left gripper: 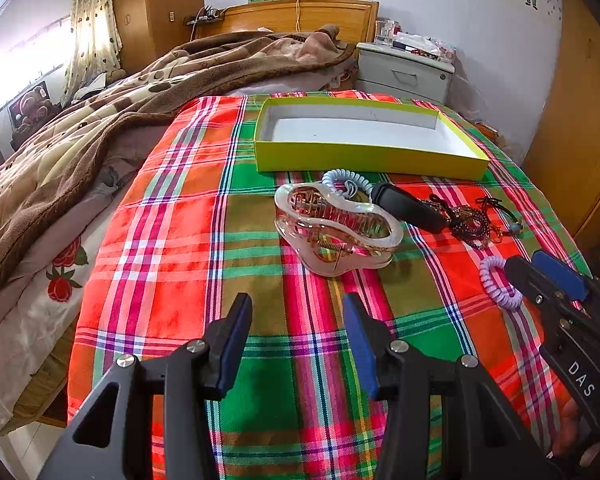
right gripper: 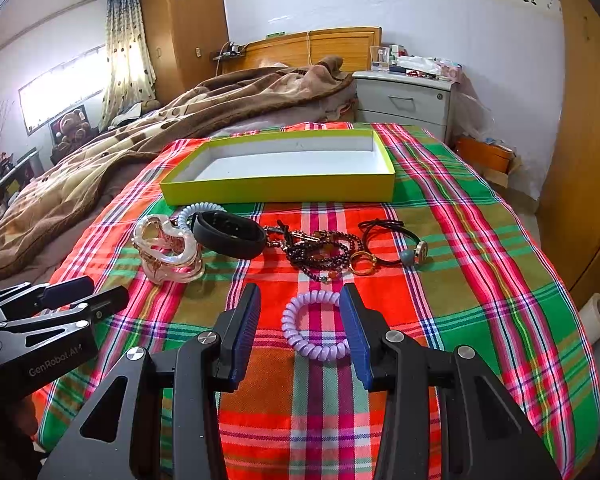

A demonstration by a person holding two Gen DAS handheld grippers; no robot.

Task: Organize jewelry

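Observation:
An empty yellow-green box (left gripper: 364,158) (right gripper: 280,192) lies on the plaid cloth. In front of it lie a clear hair claw (left gripper: 336,228) (right gripper: 166,250), a pale blue spiral tie (left gripper: 346,179) (right gripper: 188,212), a black band (left gripper: 410,206) (right gripper: 228,234), dark bead bracelets (left gripper: 470,222) (right gripper: 320,254), a gold ring (right gripper: 362,263) and a black cord tie (right gripper: 392,240). A purple spiral tie (right gripper: 314,326) (left gripper: 498,284) lies between my open right gripper's (right gripper: 300,312) (left gripper: 536,264) fingers. My left gripper (left gripper: 296,316) (right gripper: 86,290) is open and empty, short of the claw.
The plaid cloth (left gripper: 172,280) covers the foot of a bed. A brown blanket (left gripper: 80,128) is heaped at the left. A grey nightstand (left gripper: 404,72) stands behind the box, wooden wardrobe doors (right gripper: 588,160) at the right.

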